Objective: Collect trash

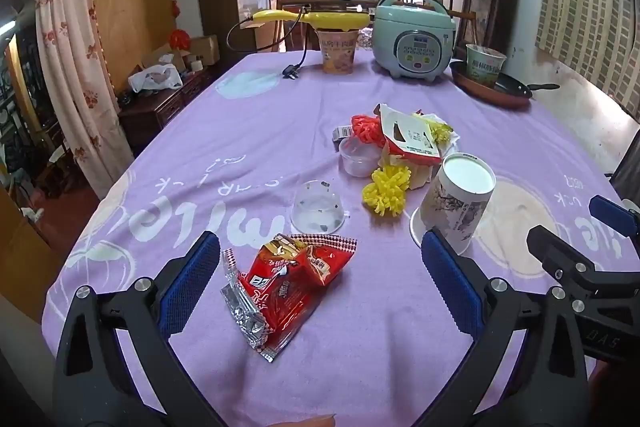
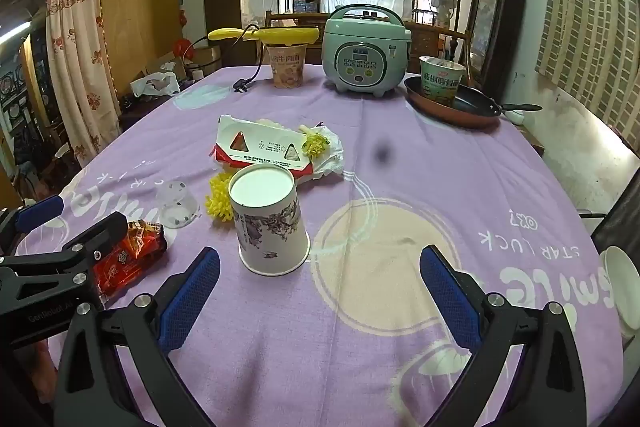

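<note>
Both sets of jaws wide & empty, red snack wrapper (image 1: 286, 283) flat on the purple cloth (image 1: 360, 367) between our left gripper (image 1: 320, 279) pads, so we'd drop low & pinch its crumpled middle, right gripper (image 2: 320, 287) idle beside the upturned paper cup (image 2: 270, 223).

A lilac tablecloth (image 2: 380, 155) with white lettering and cream circles. A red and silver snack wrapper (image 1: 280, 283), a yellow pom-pom (image 1: 386, 189), a mint-green rice cooker (image 2: 366, 51).

Wide-open right hand-held gripper (image 2: 320, 291) above purple tablecloth (image 2: 400, 167), upturned paper cup (image 2: 270, 223) just ahead
</note>
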The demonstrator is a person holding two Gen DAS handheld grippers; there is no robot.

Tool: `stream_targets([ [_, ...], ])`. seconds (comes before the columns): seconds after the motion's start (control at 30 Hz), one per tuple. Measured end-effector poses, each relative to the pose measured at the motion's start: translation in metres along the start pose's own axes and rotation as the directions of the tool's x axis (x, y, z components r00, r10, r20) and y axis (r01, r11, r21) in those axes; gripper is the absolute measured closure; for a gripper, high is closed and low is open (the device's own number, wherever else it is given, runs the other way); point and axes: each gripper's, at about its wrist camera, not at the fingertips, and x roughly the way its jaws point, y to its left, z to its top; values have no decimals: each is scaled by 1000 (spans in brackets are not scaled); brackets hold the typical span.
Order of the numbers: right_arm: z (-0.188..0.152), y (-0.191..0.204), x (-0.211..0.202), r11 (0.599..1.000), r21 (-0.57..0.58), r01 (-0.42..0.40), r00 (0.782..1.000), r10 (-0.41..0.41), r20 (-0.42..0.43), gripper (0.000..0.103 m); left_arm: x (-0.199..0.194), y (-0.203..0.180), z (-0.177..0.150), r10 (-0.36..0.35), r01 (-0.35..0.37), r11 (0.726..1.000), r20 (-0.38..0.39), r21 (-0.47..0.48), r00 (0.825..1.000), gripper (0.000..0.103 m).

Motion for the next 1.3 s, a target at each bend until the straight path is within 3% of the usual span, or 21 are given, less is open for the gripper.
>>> stream_targets([
  [1.3,-7,-5,-7,1000,19,-4,1000,4,5,5,-4,12,-4,-5,5,999,-7,-43,1000,6],
])
